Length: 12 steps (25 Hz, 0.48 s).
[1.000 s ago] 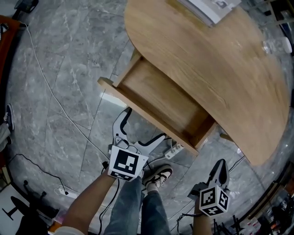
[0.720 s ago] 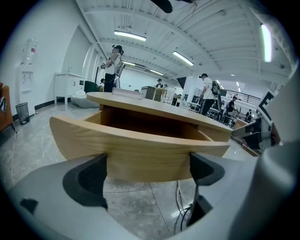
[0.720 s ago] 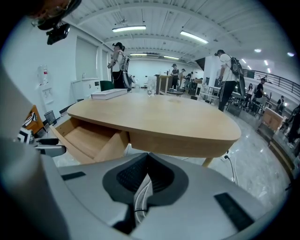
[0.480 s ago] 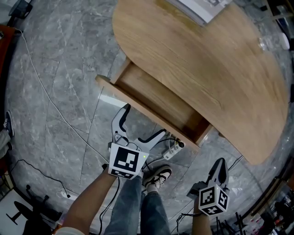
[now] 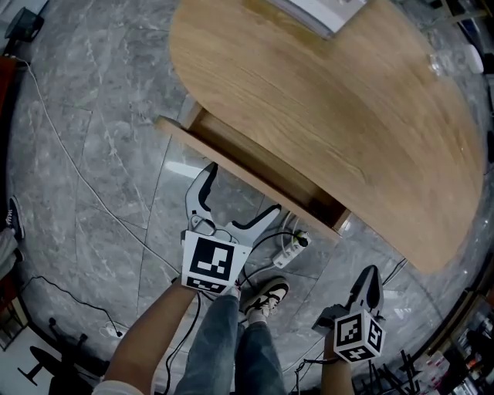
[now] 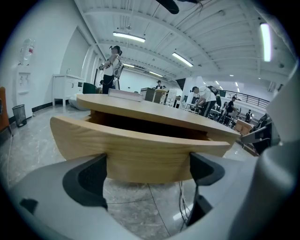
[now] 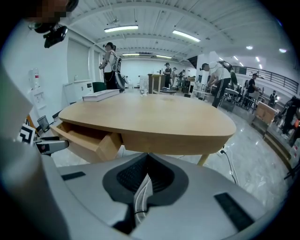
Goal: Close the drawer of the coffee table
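The oval wooden coffee table (image 5: 332, 100) has its drawer (image 5: 255, 179) pulled out only a short way. My left gripper (image 5: 242, 190) is open wide, with both fingertips resting against the drawer's curved front panel (image 6: 140, 150). In the left gripper view the panel spans the gap between the two pads (image 6: 89, 180), and nothing is gripped. My right gripper (image 5: 370, 276) hangs low at the right, apart from the table, its jaws shut and empty (image 7: 147, 161). From there the drawer (image 7: 86, 140) shows at the table's left side.
A white power strip (image 5: 292, 248) and cables lie on the grey marble floor under the drawer. The person's shoe (image 5: 266, 297) is just behind my left gripper. A book (image 5: 316, 11) and a glass (image 5: 440, 68) sit on the tabletop. People stand far behind.
The drawer has slid further into the table, showing much less of its inside. My left gripper has moved forward with the front panel. The right gripper has stayed in place.
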Tool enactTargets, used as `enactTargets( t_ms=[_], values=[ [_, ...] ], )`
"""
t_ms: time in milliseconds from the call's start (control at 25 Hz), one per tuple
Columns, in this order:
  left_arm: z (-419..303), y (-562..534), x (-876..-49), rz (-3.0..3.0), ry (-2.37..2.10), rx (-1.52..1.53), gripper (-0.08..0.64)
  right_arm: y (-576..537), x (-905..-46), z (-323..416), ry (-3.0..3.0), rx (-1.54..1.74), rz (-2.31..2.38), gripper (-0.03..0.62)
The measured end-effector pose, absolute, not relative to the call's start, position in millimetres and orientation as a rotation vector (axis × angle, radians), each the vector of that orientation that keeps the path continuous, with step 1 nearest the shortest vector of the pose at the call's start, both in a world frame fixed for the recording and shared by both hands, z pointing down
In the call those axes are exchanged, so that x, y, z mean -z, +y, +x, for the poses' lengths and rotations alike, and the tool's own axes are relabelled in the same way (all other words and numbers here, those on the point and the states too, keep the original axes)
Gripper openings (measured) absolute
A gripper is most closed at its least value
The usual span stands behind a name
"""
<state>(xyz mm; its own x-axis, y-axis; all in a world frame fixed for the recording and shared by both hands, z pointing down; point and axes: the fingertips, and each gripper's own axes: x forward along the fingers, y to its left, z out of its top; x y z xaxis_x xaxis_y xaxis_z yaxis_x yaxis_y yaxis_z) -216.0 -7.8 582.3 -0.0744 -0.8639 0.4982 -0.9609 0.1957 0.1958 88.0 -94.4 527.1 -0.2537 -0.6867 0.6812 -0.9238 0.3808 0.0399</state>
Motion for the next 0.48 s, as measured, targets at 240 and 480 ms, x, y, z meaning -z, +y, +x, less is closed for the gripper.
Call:
enactTargets(
  t_ms=[240,480],
  values=[
    [-222.1,-28.9,-581.8,1.700,-1.981,-0.239,0.557,-97.2,-529.6,92.7,-2.007,-0.537,1.421,0.000],
    [-229.5,-51.7,-582.4,1.707,-1.994,-0.225,0.557,-101.2,-528.5,97.5,-1.995,-0.552,1.450,0.000]
  ],
)
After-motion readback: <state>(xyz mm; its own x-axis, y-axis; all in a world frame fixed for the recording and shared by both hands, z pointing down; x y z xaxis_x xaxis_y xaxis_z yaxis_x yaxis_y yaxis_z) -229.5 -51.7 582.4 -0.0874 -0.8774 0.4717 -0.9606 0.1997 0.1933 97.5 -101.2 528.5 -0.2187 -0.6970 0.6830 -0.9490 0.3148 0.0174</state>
